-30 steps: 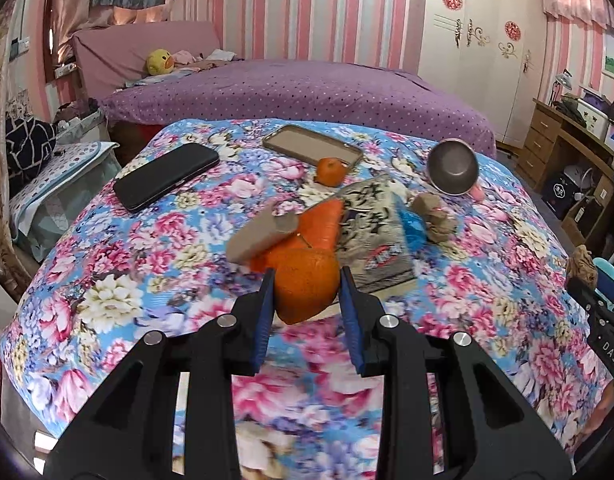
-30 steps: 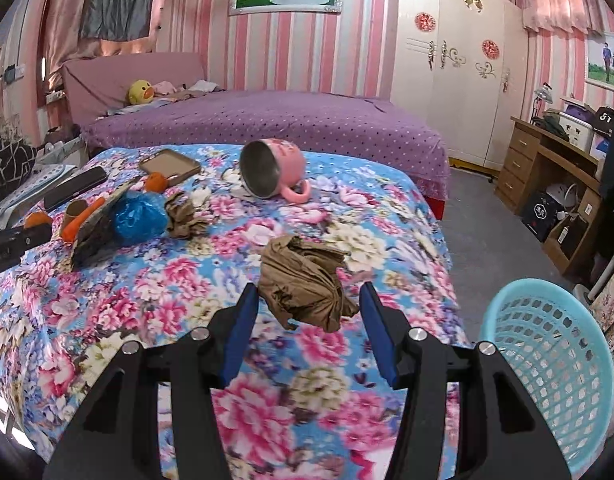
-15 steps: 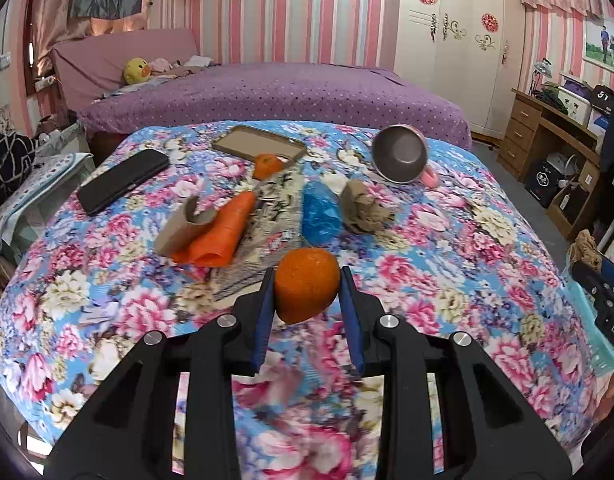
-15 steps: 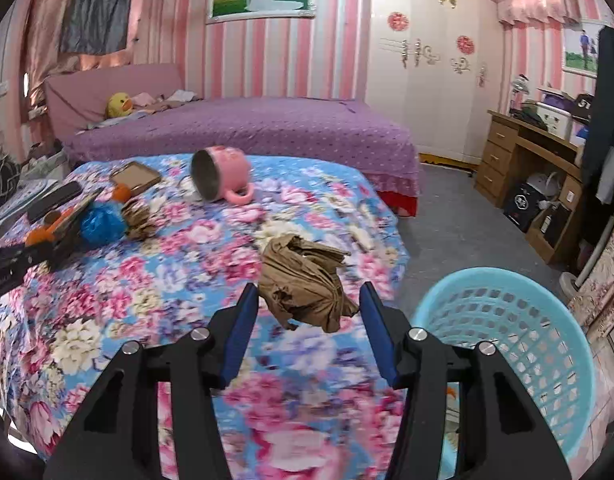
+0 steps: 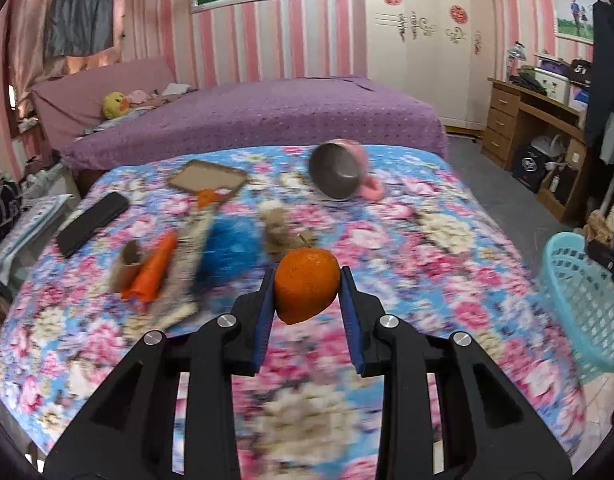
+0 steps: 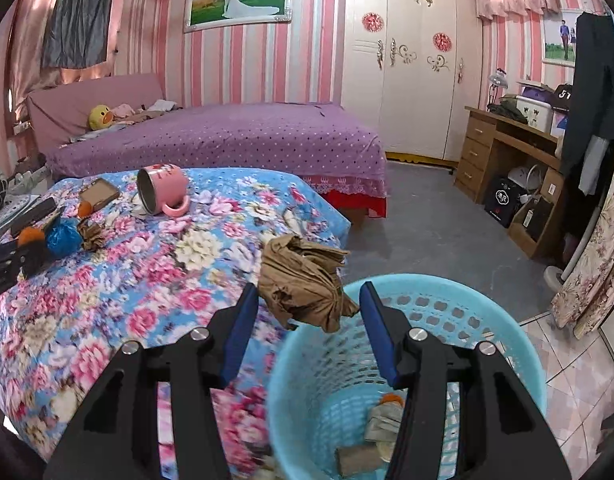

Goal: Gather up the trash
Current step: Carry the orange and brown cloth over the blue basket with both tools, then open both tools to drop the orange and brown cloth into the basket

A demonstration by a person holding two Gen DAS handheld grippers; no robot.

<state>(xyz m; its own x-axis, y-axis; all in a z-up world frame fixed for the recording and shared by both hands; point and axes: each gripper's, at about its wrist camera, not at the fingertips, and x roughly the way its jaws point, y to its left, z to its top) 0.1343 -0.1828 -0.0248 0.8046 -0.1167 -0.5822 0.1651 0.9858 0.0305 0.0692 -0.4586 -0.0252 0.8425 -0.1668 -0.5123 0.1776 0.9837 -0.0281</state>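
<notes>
The crumpled brown paper (image 6: 303, 282), pinched between the fingers of the right gripper (image 6: 307, 312), has travelled off the flowered bed (image 6: 107, 280) in the last second and now hangs over the near rim of the blue basket (image 6: 507, 344), ready to drop. The left gripper (image 5: 307, 300) follows, its fingers clamped on an orange peel (image 5: 307, 286) above the bed, the basket now at its right.
</notes>
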